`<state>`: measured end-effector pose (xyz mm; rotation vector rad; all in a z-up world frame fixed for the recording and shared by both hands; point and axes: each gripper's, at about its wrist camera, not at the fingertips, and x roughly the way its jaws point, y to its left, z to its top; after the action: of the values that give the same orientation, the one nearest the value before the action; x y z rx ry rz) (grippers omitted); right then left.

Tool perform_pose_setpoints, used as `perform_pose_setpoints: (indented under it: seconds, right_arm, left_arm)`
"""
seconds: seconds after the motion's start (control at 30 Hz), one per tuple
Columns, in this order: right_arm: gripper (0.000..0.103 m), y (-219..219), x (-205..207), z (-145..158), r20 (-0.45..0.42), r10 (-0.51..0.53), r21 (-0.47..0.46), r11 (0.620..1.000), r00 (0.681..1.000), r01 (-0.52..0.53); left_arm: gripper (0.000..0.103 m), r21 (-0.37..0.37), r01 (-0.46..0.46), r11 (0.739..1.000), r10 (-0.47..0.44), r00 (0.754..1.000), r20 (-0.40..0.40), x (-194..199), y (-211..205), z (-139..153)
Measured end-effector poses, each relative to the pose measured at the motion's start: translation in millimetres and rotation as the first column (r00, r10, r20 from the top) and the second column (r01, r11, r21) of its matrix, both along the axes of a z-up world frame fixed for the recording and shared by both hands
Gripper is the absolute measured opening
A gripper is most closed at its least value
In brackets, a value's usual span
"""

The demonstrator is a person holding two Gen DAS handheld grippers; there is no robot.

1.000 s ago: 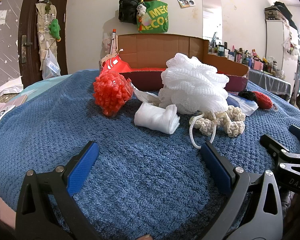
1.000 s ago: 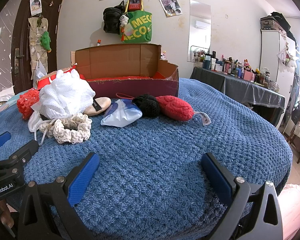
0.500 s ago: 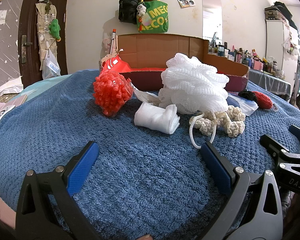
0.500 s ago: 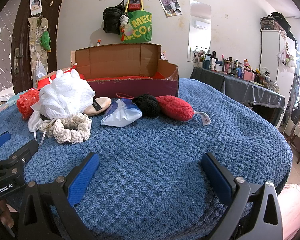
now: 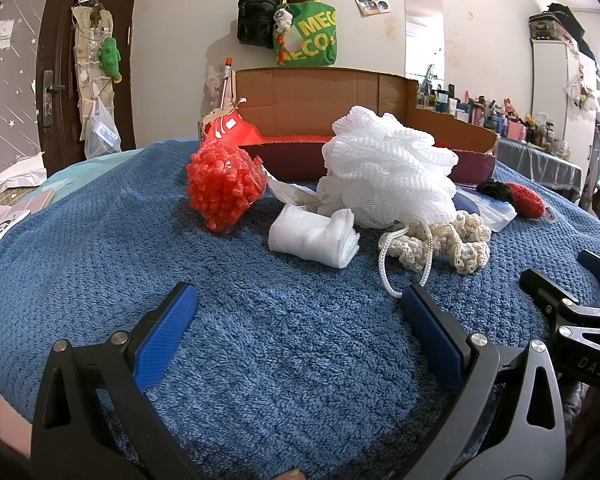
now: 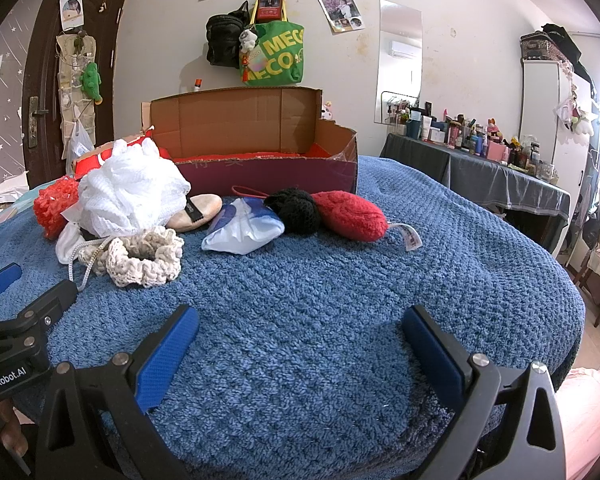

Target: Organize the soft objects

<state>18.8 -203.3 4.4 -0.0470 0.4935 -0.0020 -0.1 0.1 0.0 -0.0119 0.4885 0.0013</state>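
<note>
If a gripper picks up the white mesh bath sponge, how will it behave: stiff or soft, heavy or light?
The white mesh bath sponge is gathered netting, so it probably squashes between the jaws and feels light for its bulk. Its cord loop lies across the cream crochet piece, so it would likely dangle and might drag that piece along.

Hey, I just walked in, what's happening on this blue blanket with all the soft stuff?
A person holds two grippers low over the blue blanket; the left gripper and right gripper are both open and empty. Nothing is picked up. A white loofah, red mesh ball, white cloth, crochet piece, black and red knits and a plastic pouch lie in front of the open cardboard box.
</note>
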Motion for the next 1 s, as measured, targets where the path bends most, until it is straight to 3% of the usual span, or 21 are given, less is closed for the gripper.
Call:
perform_pose_setpoints:
  seconds: [1.0]
  right_arm:
    - [0.103, -3, 7, 2, -0.017, 0.005, 0.013, 1.000, 1.000, -0.005]
  left_arm:
    - [0.103, -0.005, 0.000, 1.000, -0.001, 0.999, -0.032, 12, 4, 11]
